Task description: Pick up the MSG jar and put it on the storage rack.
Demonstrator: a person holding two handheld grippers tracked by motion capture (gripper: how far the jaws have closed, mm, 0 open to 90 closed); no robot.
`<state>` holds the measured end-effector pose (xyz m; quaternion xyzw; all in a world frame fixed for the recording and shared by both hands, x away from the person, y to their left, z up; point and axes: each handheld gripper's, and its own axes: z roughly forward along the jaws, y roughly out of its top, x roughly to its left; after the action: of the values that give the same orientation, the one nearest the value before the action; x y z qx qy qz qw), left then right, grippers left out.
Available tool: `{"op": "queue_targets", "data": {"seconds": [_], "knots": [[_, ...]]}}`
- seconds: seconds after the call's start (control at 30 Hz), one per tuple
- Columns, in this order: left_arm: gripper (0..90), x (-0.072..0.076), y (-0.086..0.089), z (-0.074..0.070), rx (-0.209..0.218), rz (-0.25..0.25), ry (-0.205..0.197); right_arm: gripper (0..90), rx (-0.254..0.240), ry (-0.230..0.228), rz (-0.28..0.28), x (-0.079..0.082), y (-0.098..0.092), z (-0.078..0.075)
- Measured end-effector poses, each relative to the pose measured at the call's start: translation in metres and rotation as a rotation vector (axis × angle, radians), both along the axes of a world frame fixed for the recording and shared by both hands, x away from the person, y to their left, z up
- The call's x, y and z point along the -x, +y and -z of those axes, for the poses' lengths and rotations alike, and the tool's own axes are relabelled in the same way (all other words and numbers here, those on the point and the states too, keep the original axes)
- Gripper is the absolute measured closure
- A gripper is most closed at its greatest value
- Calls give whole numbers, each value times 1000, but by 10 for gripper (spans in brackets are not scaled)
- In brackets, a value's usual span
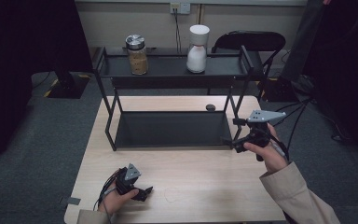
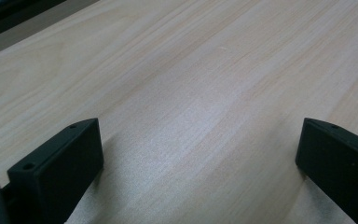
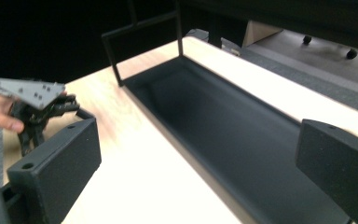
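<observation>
Wood grain between left gripper [image 2: 200, 154] jaws; high view adds jars [image 1: 137, 54].

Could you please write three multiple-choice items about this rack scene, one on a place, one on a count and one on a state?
1. Where does the glass jar with brown contents stand?
A. on the table
B. on the rack's top shelf, left part
C. in the bottom tray

2. How many containers are on the rack?
A. two
B. four
C. none

3. How are the fingers of the right gripper?
A. shut on a jar
B. shut on nothing
C. open, holding nothing

Answers:
1. B, it stands on the upper shelf, left of the white bottle.
2. A, the jar and the white bottle are there; the bottom tray holds none.
3. C, the right gripper view shows both fingers wide apart over the tray's edge.
</observation>
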<state>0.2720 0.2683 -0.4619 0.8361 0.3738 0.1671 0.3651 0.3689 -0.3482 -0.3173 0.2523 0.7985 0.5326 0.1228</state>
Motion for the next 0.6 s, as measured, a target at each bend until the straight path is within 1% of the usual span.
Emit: {"op": "queue_targets", "data": {"seconds": [0.07,0.13,0.17,0.2,0.23,0.27,0.33,0.4,0.47,0.6], "knots": [[0,0,0,0,0,0,0,0,-4,13,3,5,-3,11],[0,0,0,0,0,0,0,0,-2,3,8,10,-5,21],[0,0,0,0,0,0,0,0,3,6,2,11,-6,26],[0,0,0,0,0,0,0,0,10,16,-5,12,-7,30],[0,0,0,0,0,0,0,0,16,16,-8,13,-8,34],[0,0,0,0,0,0,0,0,21,27,-13,15,-9,41],[0,0,0,0,0,0,0,0,22,40,-8,18,-11,50],[0,0,0,0,0,0,0,0,13,51,1,22,-14,62],[0,0,0,0,0,0,0,0,23,58,-4,23,-16,68],[0,0,0,0,0,0,0,0,43,65,6,27,-20,80]]}}
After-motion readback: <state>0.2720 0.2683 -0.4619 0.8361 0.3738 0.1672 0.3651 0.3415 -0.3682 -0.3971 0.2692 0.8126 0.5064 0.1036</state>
